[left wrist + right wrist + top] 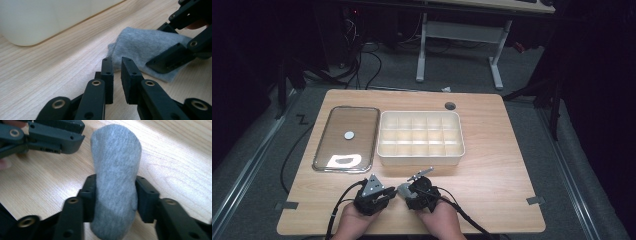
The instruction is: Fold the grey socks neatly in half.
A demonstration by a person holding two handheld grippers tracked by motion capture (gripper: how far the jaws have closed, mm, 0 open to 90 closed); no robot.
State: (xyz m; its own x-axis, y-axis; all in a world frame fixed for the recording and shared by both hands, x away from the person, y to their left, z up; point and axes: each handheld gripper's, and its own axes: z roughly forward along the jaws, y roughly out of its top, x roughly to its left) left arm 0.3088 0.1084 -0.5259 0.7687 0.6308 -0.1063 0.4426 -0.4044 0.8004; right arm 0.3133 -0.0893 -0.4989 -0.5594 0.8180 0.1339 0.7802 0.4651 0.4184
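At the near edge of the light wooden table (492, 165), the right gripper (116, 195) has its jaws pressed against both sides of a soft grey knitted cloth (116, 170), which lies on the tabletop between the two grippers. The left gripper (117, 72) sits just beside the cloth, its jaws nearly together with nothing between them. Farther back stand a cream plastic compartment box (420, 159) and, to its left, a clear rectangular lid (347, 137).
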